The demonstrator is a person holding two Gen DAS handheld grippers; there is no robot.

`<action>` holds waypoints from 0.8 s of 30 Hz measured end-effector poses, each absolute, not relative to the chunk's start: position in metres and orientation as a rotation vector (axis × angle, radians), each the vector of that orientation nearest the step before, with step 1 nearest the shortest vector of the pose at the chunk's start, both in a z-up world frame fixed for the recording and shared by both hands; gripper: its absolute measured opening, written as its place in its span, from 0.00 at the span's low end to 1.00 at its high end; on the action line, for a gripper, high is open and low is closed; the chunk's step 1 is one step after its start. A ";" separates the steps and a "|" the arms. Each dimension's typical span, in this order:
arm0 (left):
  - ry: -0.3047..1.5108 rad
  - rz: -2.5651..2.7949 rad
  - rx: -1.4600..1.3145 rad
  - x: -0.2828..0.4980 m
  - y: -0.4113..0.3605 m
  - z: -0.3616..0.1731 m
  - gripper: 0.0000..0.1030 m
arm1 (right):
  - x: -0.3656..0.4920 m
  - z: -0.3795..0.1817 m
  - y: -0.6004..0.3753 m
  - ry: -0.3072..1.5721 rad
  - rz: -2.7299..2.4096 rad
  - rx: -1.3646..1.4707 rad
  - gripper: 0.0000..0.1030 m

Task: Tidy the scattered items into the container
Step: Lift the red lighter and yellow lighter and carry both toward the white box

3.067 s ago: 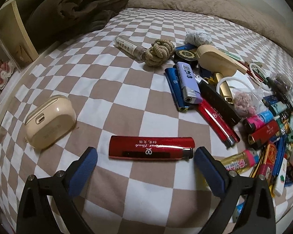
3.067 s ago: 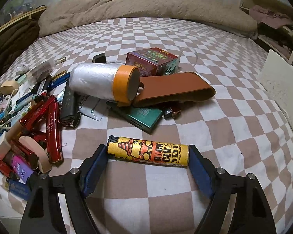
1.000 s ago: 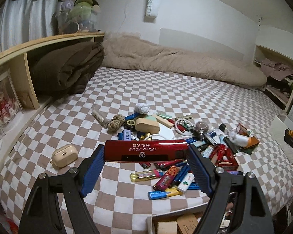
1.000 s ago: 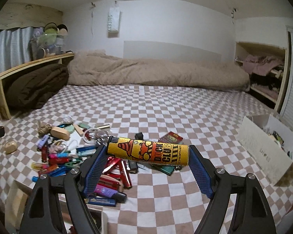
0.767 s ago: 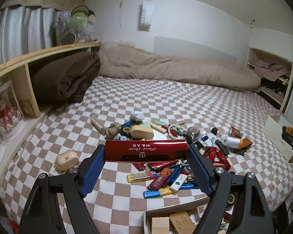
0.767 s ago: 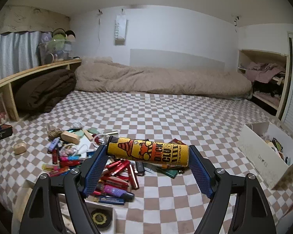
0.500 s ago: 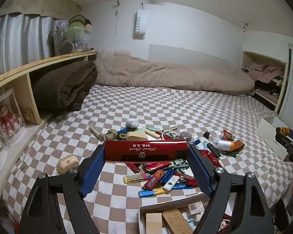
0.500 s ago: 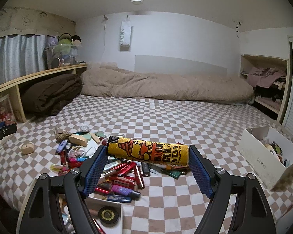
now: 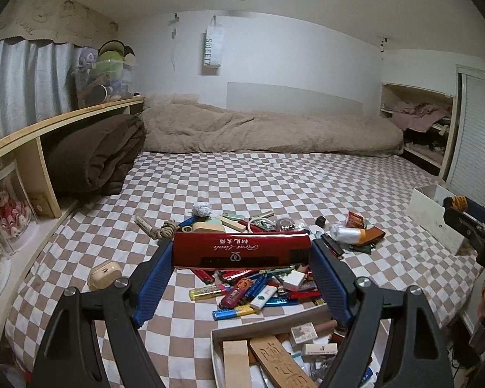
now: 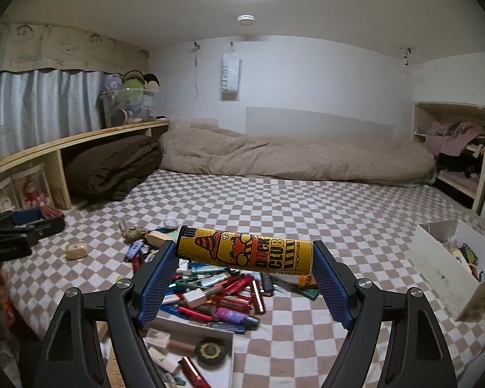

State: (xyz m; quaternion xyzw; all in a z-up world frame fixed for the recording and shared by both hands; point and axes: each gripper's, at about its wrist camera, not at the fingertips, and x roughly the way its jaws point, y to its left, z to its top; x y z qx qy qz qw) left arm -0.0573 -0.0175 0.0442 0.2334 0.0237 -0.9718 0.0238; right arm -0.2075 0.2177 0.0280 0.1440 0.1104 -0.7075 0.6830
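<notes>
My left gripper (image 9: 241, 270) is shut on a long red lighter (image 9: 241, 249), clamped crosswise by its two ends, high over the bed. My right gripper (image 10: 244, 271) is shut the same way on a yellow "Duck Club" lighter (image 10: 244, 254). Below both lies a heap of scattered lighters and small items (image 9: 252, 291) (image 10: 216, 294) on the checked sheet. A white box (image 9: 239, 326) with wooden blocks and packets sits at the bed's near edge, under the left gripper; its corner (image 10: 221, 333) shows under the right one. The right gripper (image 9: 468, 220) appears at the left view's right edge.
A cream earbud case (image 9: 104, 273) lies apart at the left. An open white cardboard box (image 10: 443, 262) with odds and ends stands on the bed's right side. A brown folded blanket (image 9: 97, 155) and a beige duvet (image 9: 268, 132) lie at the back; a wooden shelf (image 9: 32, 135) lines the left.
Both grippers have risen and drawn back toward the bed's near edge with their lighters still clamped. The item heap has shrunk in view and the white box has come into view below.
</notes>
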 end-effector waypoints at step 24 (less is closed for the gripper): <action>0.089 -3.042 0.893 -0.037 0.005 -0.004 0.81 | -0.171 -0.033 0.238 0.392 -1.481 0.441 0.80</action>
